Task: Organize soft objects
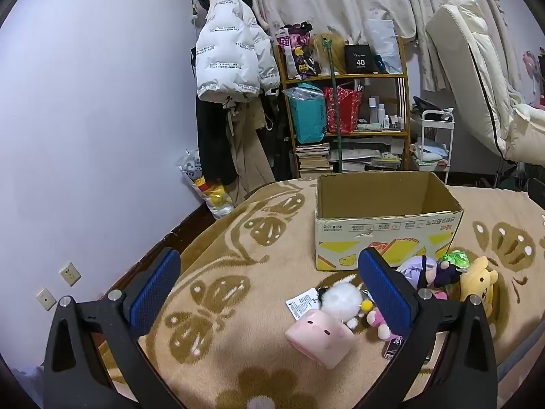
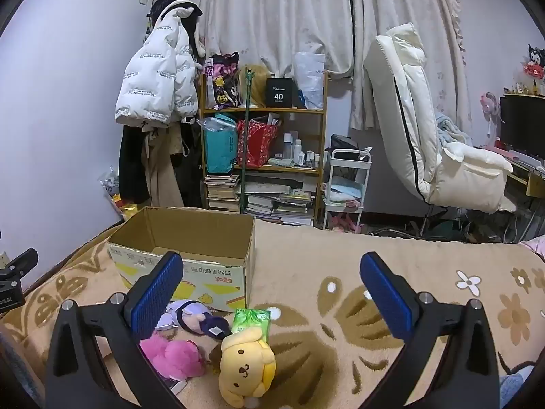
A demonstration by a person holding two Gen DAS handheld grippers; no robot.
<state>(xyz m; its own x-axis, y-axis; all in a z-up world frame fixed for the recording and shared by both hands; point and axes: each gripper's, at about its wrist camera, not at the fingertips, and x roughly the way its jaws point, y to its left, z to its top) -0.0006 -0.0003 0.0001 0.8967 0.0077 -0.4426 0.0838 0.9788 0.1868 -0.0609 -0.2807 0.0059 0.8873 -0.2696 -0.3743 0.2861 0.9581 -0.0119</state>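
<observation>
left tool (image 1: 269, 283) apart, tilted down, empty | right tool (image 2: 270, 284) apart, tilted down, above blanket (image 2: 340, 272)

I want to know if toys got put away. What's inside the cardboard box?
The cardboard box looks empty: only bare walls and some floor flaps show. Its near wall hides the front bottom.

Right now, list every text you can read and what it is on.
"40": black box on the shelf.
White jacket: repeated print, mirrored, too blurred to quote.
Cardboard box: printed characters, too small to read.
Paper tag beside the toys: fine print, unreadable.
</observation>
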